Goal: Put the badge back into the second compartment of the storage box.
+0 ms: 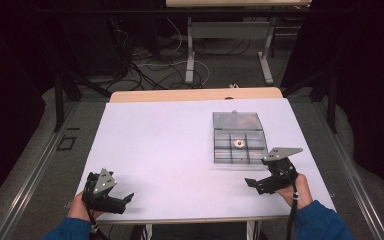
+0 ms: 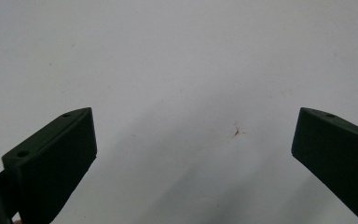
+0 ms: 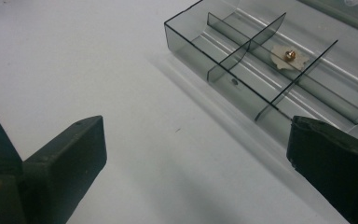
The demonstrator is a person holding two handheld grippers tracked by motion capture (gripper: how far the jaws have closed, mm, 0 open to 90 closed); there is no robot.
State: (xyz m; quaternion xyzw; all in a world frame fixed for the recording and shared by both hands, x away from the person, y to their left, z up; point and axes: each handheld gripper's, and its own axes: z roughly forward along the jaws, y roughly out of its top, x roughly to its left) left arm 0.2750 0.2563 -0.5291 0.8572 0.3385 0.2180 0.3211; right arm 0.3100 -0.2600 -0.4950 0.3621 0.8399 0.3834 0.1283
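Here, right gripper [image 1: 252,183] agape — beside box [image 1: 239,145]

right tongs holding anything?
No: in the right gripper view the right tongs stand wide open over bare table, beside the compartment box.

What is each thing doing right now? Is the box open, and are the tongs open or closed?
Clear compartment box: lid open, standing on the table.
Small gold piece: lying on a pale scrap in a middle compartment.
Left tongs: open, holding nothing, over bare table.
Right tongs: open, holding nothing, beside the box.
Table: white top, box on its right side.
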